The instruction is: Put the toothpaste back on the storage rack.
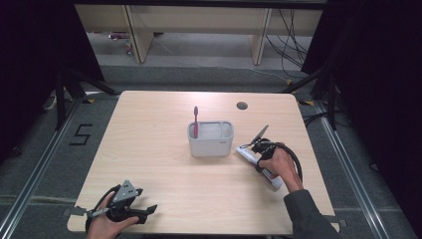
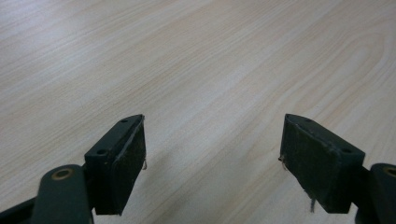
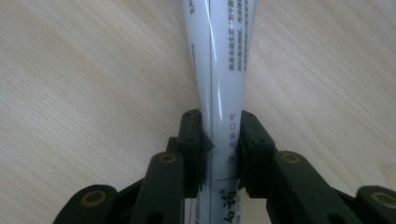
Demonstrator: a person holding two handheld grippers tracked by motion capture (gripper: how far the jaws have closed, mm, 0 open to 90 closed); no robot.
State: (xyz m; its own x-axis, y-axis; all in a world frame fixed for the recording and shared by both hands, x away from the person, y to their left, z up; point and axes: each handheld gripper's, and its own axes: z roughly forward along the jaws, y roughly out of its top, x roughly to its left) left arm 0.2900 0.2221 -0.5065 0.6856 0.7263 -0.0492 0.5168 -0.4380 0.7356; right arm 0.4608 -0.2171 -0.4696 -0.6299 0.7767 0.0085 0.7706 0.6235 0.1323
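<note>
Pale wood table (image 1: 164,164) carries everything I am working with. Nearest me, my left gripper (image 2: 212,154) rests by the table's front-left corner, jaws wide apart over bare wood. Right of the grey holder (image 1: 210,139), my right gripper (image 3: 220,140) is clamped on the white toothpaste tube (image 3: 219,65), squeezed between both pads. Farther back, a pink toothbrush (image 1: 195,121) stands upright in that holder.
</note>
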